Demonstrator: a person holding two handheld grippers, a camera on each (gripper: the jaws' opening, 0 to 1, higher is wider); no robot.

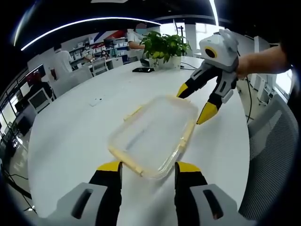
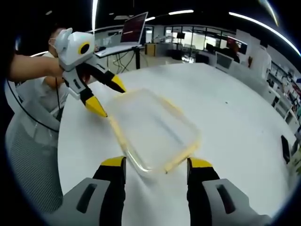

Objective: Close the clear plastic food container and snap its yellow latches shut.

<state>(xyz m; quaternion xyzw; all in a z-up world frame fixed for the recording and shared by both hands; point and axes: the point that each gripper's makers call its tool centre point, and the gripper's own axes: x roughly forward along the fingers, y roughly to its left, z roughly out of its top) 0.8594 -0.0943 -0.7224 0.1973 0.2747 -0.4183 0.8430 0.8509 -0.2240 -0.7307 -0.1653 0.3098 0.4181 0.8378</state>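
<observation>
White and round, the table (image 1: 70,136) stands in an open office lit by ceiling strips, with desks, monitors and seated people far back in the left gripper view. On that table's far edge sit a potted plant (image 1: 164,47) and, just left of it, a dark flat object (image 1: 143,69); a small pale scrap (image 1: 96,101) lies on the bare top nearer the middle. At the bottom of this view the left gripper (image 1: 148,167) shows its two yellow-tipped jaws spread wide, gripping nothing, with the near end of the clear plastic container (image 1: 153,134) lying between and just beyond the tips. The container rests flat on the table with its lid on; yellow latches (image 1: 133,113) run along its sides, and whether they are snapped down cannot be told. Over its far right corner hangs the right gripper (image 1: 194,104), held by a hand (image 1: 244,66), jaws parted and empty, one tip close to the rim.

From the right gripper view, the left gripper (image 2: 107,96) comes in at upper left, held by a person's arm, its jaws apart above the container's (image 2: 155,129) far left corner. A grey mesh chair (image 2: 33,160) stands beside the table (image 2: 235,122) at left. The right gripper (image 2: 156,164) rises from the bottom, jaws wide and holding nothing, the container's near end between the tips
</observation>
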